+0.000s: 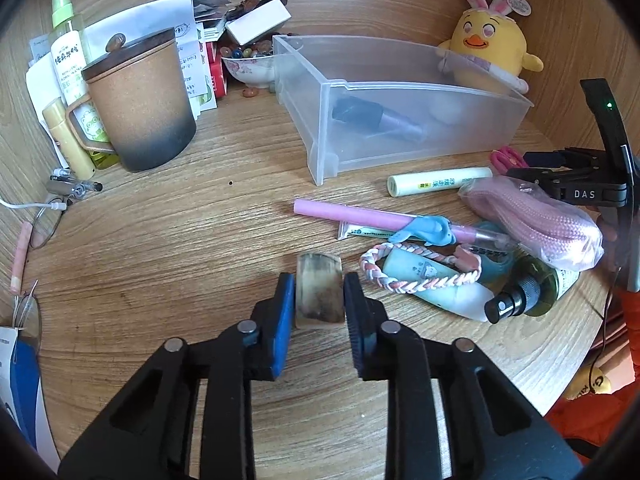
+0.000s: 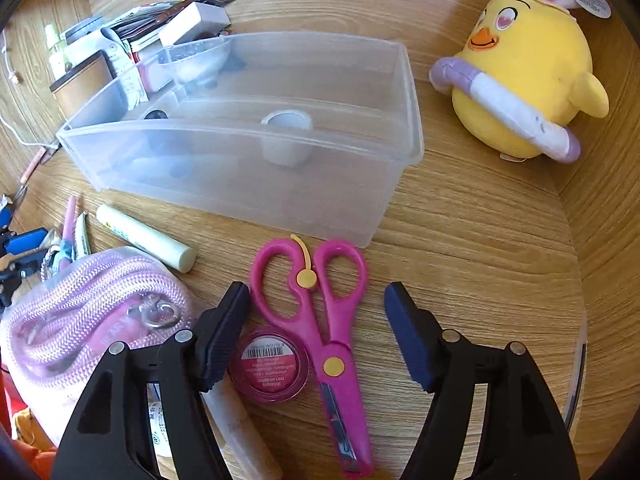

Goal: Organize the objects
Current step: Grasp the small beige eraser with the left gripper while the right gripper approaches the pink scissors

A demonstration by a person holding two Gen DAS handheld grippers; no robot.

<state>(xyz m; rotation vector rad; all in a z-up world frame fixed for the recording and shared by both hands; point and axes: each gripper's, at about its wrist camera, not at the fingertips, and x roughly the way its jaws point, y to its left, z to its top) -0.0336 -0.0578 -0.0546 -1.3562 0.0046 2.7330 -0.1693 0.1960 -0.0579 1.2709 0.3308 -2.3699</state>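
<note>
Left gripper [image 1: 319, 300] was clamped on a small horn-coloured block [image 1: 319, 294], both blue pads against its sides, low over the wooden table [image 1: 180, 240]. Whether the block was touching the table could not be told.

Right gripper [image 2: 316, 320] stood wide open, holding nothing, its fingers straddling pink scissors [image 2: 320, 320] lying flat with handles pointing toward the bin [image 2: 256, 136]. A round pink tin [image 2: 269, 366], barcode label up, lay just beside the scissors and against the gripper's left finger.

The clear plastic bin sat mid-table, open side up. Inside it: a small white cup [image 2: 286, 136] and, at the far end, a dark-capped bottle [image 1: 376, 118] lying on its side.

Loose items between bin and left gripper:
- pink pen [image 1: 360, 216] with a blue dolphin clip [image 1: 426, 232]
- pale yellow tube [image 1: 438, 180], near the bin's front wall
- braided pink-and-white bracelet [image 1: 416, 272] draped over a pale green tube [image 1: 436, 280]
- green spray bottle [image 1: 520, 296] with a black nozzle, on its side
- bagged pink rope [image 2: 80, 312], with a metal clasp showing, touching the right gripper's left finger

A yellow chick plush [image 2: 524, 80] with bunny ears sat right of the bin. A lidded brown mug [image 1: 140, 104] stood left of it, with a spray bottle [image 1: 68, 40], papers and a bowl of beads [image 1: 250, 64] crowded behind.
</note>
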